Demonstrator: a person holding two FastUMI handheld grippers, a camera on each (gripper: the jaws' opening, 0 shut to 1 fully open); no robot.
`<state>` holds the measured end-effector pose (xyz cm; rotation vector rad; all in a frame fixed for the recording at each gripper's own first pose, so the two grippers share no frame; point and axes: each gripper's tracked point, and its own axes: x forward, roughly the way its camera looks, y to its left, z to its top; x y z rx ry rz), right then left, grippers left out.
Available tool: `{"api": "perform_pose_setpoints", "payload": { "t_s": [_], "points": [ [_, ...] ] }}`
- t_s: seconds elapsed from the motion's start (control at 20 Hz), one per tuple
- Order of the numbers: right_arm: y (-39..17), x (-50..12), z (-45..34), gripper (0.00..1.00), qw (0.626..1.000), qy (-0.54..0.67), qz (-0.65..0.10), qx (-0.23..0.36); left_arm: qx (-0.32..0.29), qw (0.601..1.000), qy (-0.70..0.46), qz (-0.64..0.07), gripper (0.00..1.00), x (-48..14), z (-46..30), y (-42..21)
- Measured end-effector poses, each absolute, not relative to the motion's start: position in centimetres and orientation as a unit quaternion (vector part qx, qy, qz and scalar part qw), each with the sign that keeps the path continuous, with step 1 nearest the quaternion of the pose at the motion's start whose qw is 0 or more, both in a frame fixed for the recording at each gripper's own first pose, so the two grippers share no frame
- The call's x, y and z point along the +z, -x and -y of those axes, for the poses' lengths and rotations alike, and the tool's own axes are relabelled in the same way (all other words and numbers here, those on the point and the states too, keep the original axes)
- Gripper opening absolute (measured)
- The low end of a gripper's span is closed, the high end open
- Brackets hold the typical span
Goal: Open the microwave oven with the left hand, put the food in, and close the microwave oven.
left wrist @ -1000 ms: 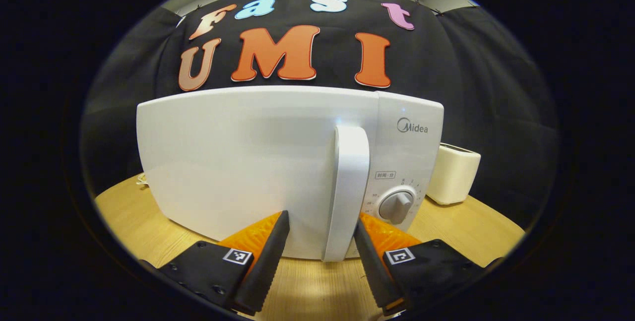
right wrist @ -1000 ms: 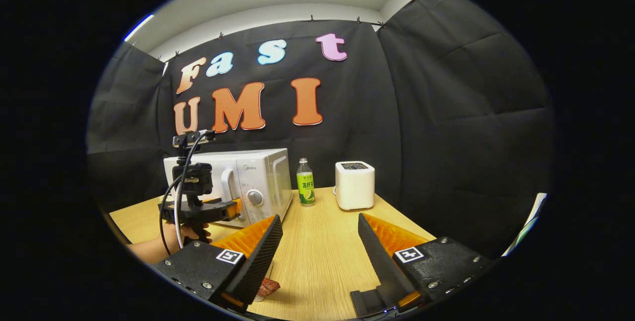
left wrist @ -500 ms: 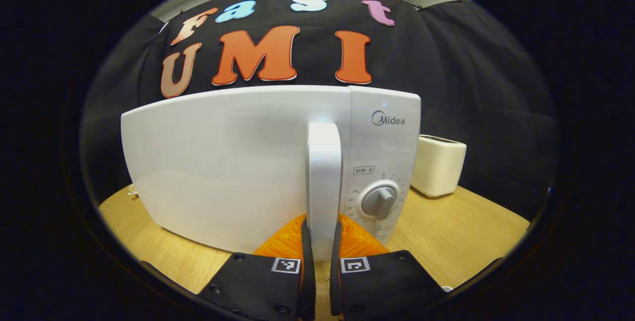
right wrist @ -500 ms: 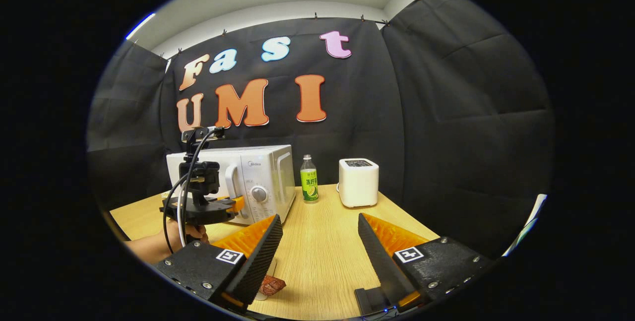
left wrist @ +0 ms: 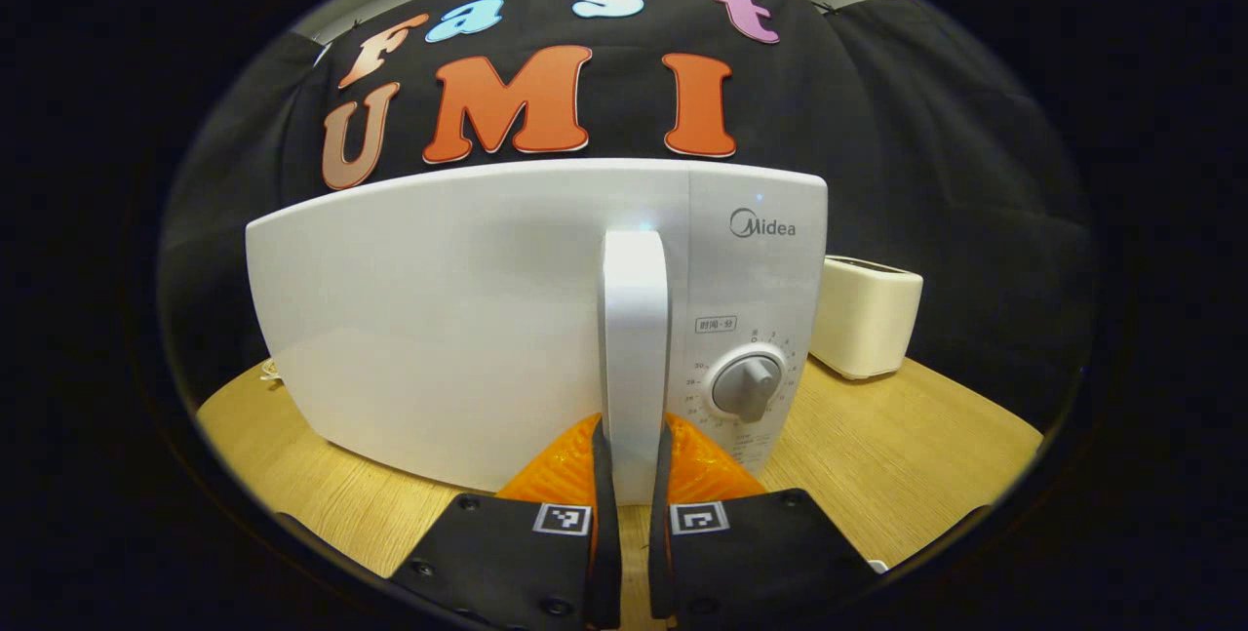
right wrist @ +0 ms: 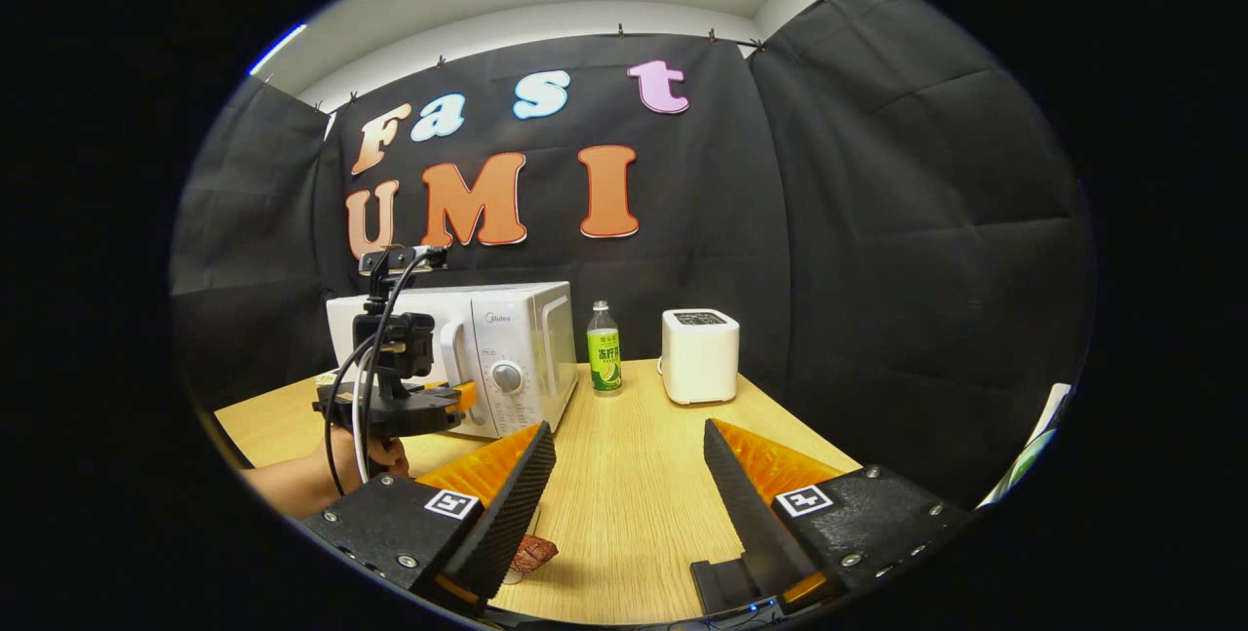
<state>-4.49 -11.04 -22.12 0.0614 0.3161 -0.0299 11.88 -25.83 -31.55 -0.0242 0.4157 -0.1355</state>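
At the front of the microwave oven (left wrist: pixel 468 319), the left gripper (left wrist: pixel 630 475) now stands clamped on the lower end of the door handle (left wrist: pixel 634 338), its fingers having closed from wide apart a second ago; the door looks shut, so the pull comes next. Over the wooden table (right wrist: pixel 624 494), the right gripper (right wrist: pixel 624 485) hangs wide open, holding nothing. Partly hidden behind its finger, the food (right wrist: pixel 534 551) lies on the table, too obscured to identify.

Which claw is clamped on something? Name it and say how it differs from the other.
The left claw: its fingers are closed on the lower end of the microwave door handle. The right claw hangs open over the wooden table, gripping nothing.
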Motion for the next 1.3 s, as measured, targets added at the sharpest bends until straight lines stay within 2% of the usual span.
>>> {"api": "perform_pose_setpoints", "payload": {
  "t_s": [0.1, 0.25, 0.45, 0.5, 0.55, 0.65, 1.3],
  "points": [
    [4.5, -22.3, 10.9, 0.95, 0.987, -0.034, -0.158, -0.013, -0.078, 0.980, -0.004, -0.182, 0.15, -30.9, 25.4, -10.5],
    [4.7, -22.8, 10.0, 0.95, 0.984, -0.047, -0.170, -0.007, -0.095, 0.977, 0.022, -0.191, 0.15, -30.5, 24.5, -7.9],
    [5.7, -22.6, 8.5, 0.95, 0.985, -0.042, -0.167, 0.004, -0.107, 0.979, -0.003, -0.176, 0.15, -29.5, 22.2, -3.7],
    [5.8, -22.5, 8.1, 0.95, 0.985, -0.040, -0.167, 0.006, -0.109, 0.979, -0.003, -0.175, 0.10, -29.3, 21.5, -2.6],
    [5.9, -22.4, 7.7, 0.95, 0.985, -0.040, -0.168, 0.009, -0.111, 0.978, -0.002, -0.174, 0.15, -29.1, 20.6, -1.4],
    [6.2, -22.1, 6.7, 0.95, 0.985, -0.044, -0.167, 0.017, -0.112, 0.979, -0.001, -0.173, 0.15, -28.7, 18.7, 0.9],
    [7.7, -22.5, 3.1, 0.95, 0.982, -0.024, -0.184, 0.022, -0.057, 0.987, -0.016, -0.149, 0.14, -27.3, 6.5, 8.1]
  ]
}}
